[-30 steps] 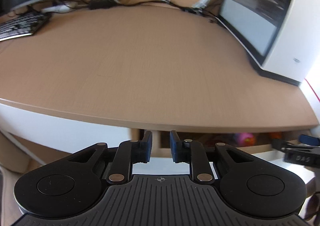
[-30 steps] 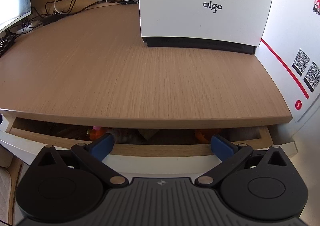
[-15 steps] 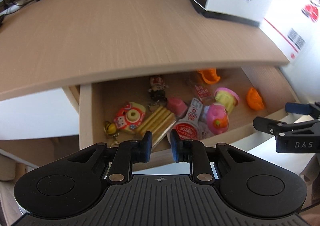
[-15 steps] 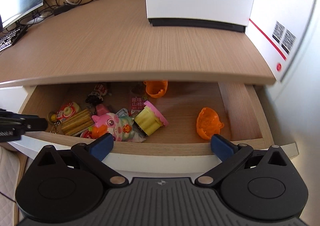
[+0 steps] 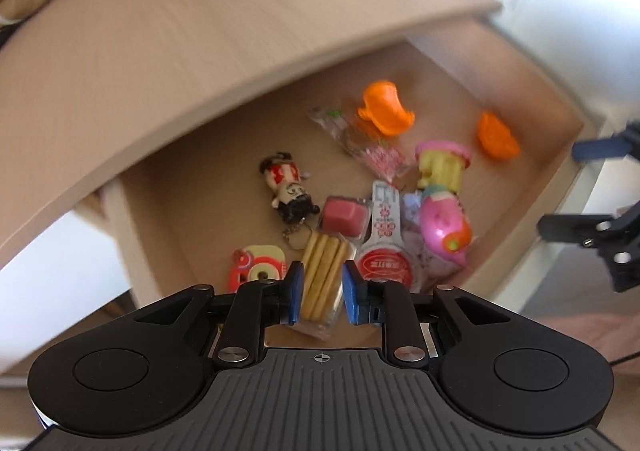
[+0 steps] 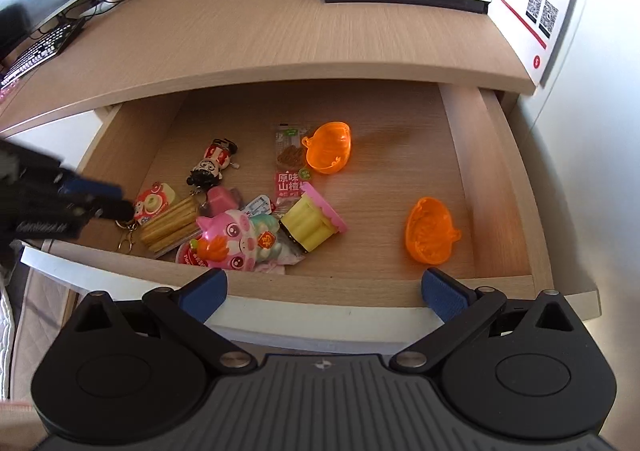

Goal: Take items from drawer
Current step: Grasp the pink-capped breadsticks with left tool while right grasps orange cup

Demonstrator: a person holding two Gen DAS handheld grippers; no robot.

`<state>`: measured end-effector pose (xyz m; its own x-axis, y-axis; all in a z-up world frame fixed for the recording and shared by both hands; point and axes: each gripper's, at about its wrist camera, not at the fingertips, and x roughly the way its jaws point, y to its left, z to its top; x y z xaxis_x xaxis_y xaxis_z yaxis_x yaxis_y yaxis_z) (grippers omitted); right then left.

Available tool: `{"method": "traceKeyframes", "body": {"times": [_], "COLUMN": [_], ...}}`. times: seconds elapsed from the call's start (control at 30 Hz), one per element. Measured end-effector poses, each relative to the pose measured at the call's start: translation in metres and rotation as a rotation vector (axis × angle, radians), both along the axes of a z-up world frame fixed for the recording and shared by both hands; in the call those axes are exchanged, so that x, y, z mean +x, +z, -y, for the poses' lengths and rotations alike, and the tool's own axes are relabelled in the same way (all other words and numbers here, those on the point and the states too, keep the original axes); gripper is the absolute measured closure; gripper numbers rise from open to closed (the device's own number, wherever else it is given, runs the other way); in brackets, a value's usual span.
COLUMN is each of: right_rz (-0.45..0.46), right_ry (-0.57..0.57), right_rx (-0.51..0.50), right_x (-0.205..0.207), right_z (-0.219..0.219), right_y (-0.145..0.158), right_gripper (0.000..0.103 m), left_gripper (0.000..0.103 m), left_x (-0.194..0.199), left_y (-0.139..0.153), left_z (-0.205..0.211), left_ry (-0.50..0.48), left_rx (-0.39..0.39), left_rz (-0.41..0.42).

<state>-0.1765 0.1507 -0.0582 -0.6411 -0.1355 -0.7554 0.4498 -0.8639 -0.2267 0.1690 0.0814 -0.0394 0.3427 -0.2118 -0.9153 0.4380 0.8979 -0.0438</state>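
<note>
1. So, the pack of yellow biscuit sticks is the item I'd bet on. It lies in the drawer close to the front left corner, right behind the front rim, its long axis slanting from that rim back into the drawer.
2. Packed around it: a red round keychain on its left-wall side, a pink block at its far end, and a pink pig toy plus a red-and-white sachet toward the middle. So there's not much spare room on either side of the pack.
3. The left gripper is clearly the nearer one. In its own view the sticks run almost straight away from it, and the pack shows right in the gap between the two blue pads.
4. Those jaws stand narrow, with nothing held. The gap looks barely as wide as the pack, so my guess is it has to widen a bit before going down. From the right wrist view it hangs above the front left corner, not touching anything as far as I can tell.
5. The right gripper is spread wide and empty, over the drawer's front rim nearer the middle. One orange shell is its closest thing; the other orange shell sits further back.
</note>
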Motion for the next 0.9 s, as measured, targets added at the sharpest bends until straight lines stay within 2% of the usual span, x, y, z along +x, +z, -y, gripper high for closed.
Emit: {"method": "traceKeyframes", "body": {"times": [0.1,0.2,0.23,0.4,0.43,0.47,0.6,0.67,0.7,0.77,0.9], "right_rz": [-0.017,-0.017,-0.014,-0.001,-0.001,-0.001,-0.001,0.028,0.033,-0.008,-0.045], "right_ry": [-0.027,-0.032,-0.026,0.007,0.006,0.002,0.019,0.037,0.029,0.014,-0.007], "right_rx": [-0.002,0.001,0.000,-0.001,-0.001,-0.002,0.004,0.020,0.016,-0.014,-0.028], "right_x": [0.007,0.011,0.011,0.013,0.013,0.014,0.013,0.007,0.003,-0.005,-0.043], "right_z": [0.000,0.000,-0.001,-0.008,-0.007,-0.007,-0.004,0.000,0.002,0.005,0.021], "right_y": [-0.003,-0.005,-0.004,-0.003,-0.003,-0.003,-0.003,-0.001,0.003,0.016,0.032], "right_gripper": [0.000,0.000,0.000,0.000,0.000,0.000,0.000,0.004,0.010,0.010,0.010], "left_gripper": [0.079,0.079,0.073,0.064,0.062,0.066,0.066,0.067,0.067,0.067,0.068], "left_x": [0.012,0.028,0.033,0.051,0.055,0.060,0.072,0.075,0.076,0.078,0.086], "left_y": [-0.013,-0.023,-0.026,-0.046,-0.050,-0.052,-0.060,-0.059,-0.057,-0.050,-0.022], "left_z": [0.014,0.013,0.013,0.017,0.015,0.012,0.009,0.010,0.010,0.005,-0.021], "left_ry": [-0.088,-0.136,-0.150,-0.200,-0.187,-0.169,-0.142,-0.137,-0.142,-0.141,0.002], "left_rx": [0.045,0.091,0.102,0.116,0.102,0.082,0.056,0.068,0.076,0.067,-0.080], "left_rz": [-0.039,-0.067,-0.072,-0.135,-0.153,-0.165,-0.176,-0.188,-0.193,-0.177,-0.157]}}
